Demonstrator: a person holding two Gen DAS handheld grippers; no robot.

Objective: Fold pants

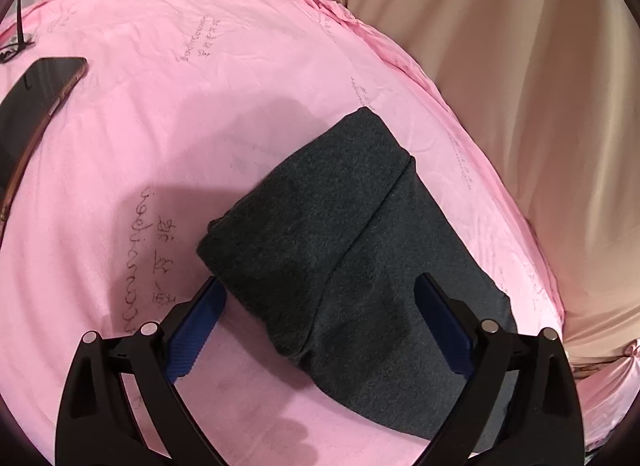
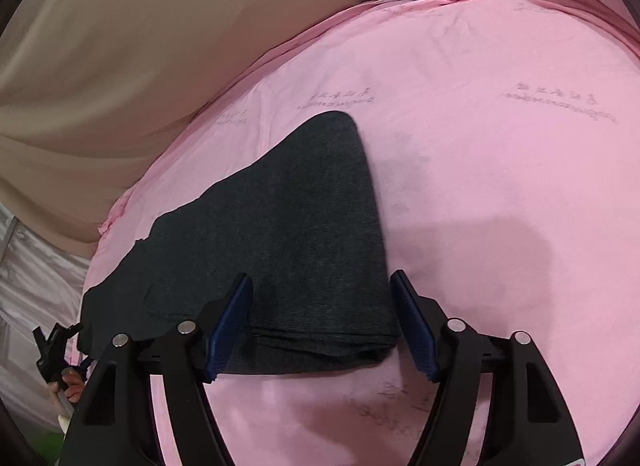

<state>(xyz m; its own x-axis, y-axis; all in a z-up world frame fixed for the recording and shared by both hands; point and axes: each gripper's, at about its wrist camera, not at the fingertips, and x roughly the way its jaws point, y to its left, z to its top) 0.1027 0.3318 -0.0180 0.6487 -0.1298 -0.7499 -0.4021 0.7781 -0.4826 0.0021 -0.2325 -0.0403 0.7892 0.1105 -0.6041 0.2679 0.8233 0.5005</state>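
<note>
A: Take the folded dark grey pants (image 1: 340, 250) as the marker. What lies left of them?

B: In the left wrist view, a dark phone (image 1: 36, 105) far to their left on the pink sheet (image 1: 160, 105), faint script printed across the sheet. The pants lie near its right edge; beyond that edge hangs a beige cloth (image 1: 520, 65).

A: And the grippers?

B: The left gripper (image 1: 320, 306) has its blue pads spread wide over the near end of the pants, clamped on nothing. The right gripper (image 2: 322, 322) stands apart too, straddling the folded edge, pads not pressing. In its view a hand (image 2: 68, 384) shows well left of the pants.
</note>
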